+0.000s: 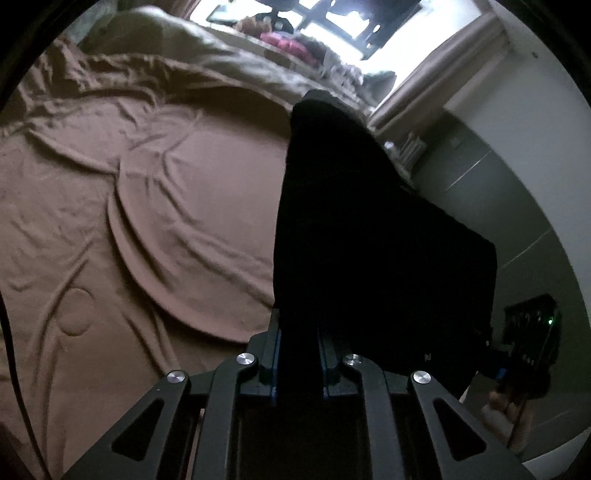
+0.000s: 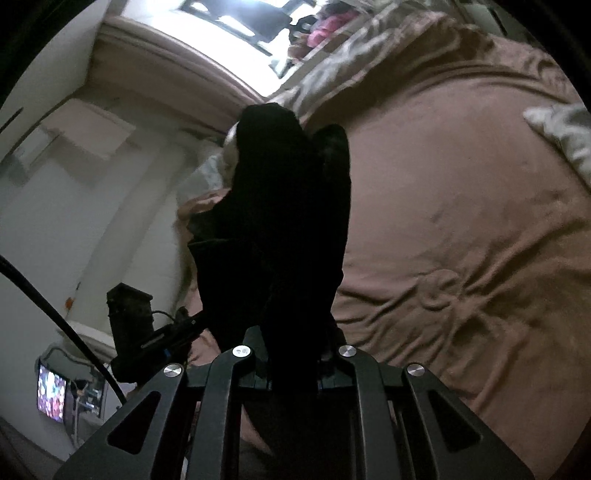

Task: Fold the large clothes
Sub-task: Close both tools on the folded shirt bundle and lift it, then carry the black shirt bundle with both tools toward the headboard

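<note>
The black garment [image 1: 369, 240] is clamped between the narrowed jaws of the left gripper [image 1: 298, 343] and, at another part, of the right gripper [image 2: 293, 354], and is held up above the brown bedspread [image 1: 147, 203] instead of lying on it. A slip is judged possible, since only a small bite of cloth is pinched at each tool. If the bunched fabric is laid down unevenly, a crooked fold could be produced.

Garment [image 1: 354, 229] in both tongs above bedspread [image 1: 147, 206], window [image 1: 332, 22] behind bed.
</note>
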{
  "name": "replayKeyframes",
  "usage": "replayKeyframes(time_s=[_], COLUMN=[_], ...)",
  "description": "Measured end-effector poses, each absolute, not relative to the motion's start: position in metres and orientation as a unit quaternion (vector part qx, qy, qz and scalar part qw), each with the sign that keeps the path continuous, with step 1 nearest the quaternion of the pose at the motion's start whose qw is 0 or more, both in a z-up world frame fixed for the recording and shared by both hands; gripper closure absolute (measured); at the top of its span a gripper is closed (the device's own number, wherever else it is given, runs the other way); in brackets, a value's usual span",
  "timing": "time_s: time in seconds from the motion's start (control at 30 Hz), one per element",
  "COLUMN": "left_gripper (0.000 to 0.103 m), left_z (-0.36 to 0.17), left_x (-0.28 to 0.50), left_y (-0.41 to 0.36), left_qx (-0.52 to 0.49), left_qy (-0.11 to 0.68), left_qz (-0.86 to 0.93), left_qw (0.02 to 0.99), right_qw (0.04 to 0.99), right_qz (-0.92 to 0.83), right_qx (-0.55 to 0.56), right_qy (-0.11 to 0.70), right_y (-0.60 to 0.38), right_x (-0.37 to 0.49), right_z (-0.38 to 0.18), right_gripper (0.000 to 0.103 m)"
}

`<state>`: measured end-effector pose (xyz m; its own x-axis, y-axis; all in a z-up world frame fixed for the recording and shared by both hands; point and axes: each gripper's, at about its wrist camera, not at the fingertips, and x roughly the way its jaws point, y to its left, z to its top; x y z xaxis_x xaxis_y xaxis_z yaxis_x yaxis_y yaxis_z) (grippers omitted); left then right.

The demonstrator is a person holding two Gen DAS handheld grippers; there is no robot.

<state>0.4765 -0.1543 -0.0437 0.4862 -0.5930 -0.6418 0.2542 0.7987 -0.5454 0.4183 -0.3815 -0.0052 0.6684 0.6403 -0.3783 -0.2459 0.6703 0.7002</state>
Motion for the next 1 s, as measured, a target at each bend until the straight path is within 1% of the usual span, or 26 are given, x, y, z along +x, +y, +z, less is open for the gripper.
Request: replayKeyframes(time_s=[0.23, 0.5, 0.77, 1.0], left_gripper=[0.090, 0.091, 0.091, 0.091], left_z=[0.009, 0.074, 0.115, 0.141], left_x=[0.437, 0.374, 0.310, 0.263], left_y=[-0.123, -0.073, -0.013, 0.040], left_qx=[-0.201, -0.208, -0.222, -0.221], left_qy=[0.396, 0.332, 0.283, 0.246], left_qz=[-0.248, -0.242, -0.232, -0.205], left_qw=[0.861, 0.888, 0.904, 0.921], right_qw=[0.874, 0.887, 0.891, 0.885], right_qz=[0.282, 0.310, 0.338, 0.371], right_qx=[0.283, 0.242, 0.206, 0.182], right_qy=[0.276, 0.244, 0.223, 0.214], right_y=[-0.353, -0.311, -0.269, -0.238], right_x=[0.369, 0.307, 0.264, 0.257], right_z=[0.034, 0.077, 0.106, 0.114], right_gripper=[0.091, 0.091, 0.091, 0.091])
